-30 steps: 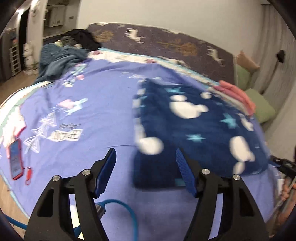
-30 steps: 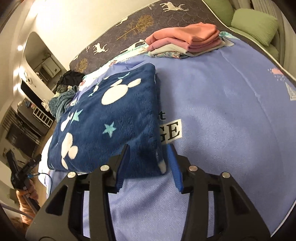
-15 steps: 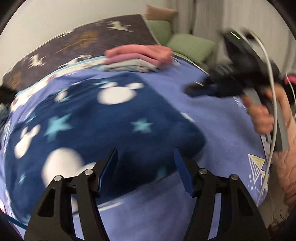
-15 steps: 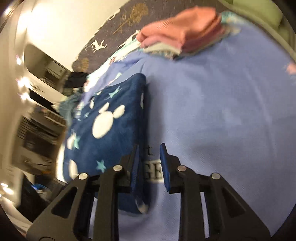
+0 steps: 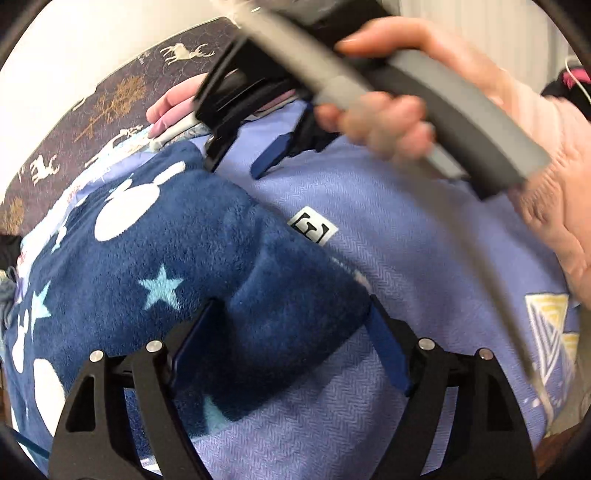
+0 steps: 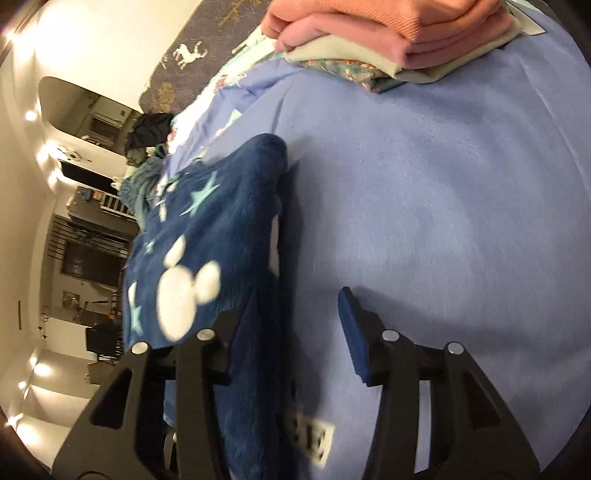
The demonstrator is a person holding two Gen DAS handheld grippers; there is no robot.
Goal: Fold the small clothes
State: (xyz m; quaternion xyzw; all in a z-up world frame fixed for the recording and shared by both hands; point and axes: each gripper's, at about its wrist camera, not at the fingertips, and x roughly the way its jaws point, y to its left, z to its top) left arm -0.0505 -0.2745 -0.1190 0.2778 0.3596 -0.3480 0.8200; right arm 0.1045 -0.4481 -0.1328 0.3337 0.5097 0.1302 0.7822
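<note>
A folded navy fleece garment (image 5: 177, 258) with white mouse heads and teal stars lies on the lilac bedspread (image 5: 424, 266). My left gripper (image 5: 291, 347) is open, its jaws astride the garment's near right corner. My right gripper (image 5: 255, 158) shows in the left wrist view, held in a hand above the garment's far right edge. In the right wrist view my right gripper (image 6: 299, 328) is open, with the garment's edge (image 6: 207, 236) bunched against its left finger.
A stack of folded pink and pale green clothes (image 6: 399, 33) sits at the far side of the bed. A dark deer-print cover (image 5: 110, 96) lies beyond. A pile of unfolded clothes (image 6: 147, 158) lies at the bed's far left.
My left gripper has moved in onto the garment's corner. My right gripper has moved along the garment's right edge and opened wider.
</note>
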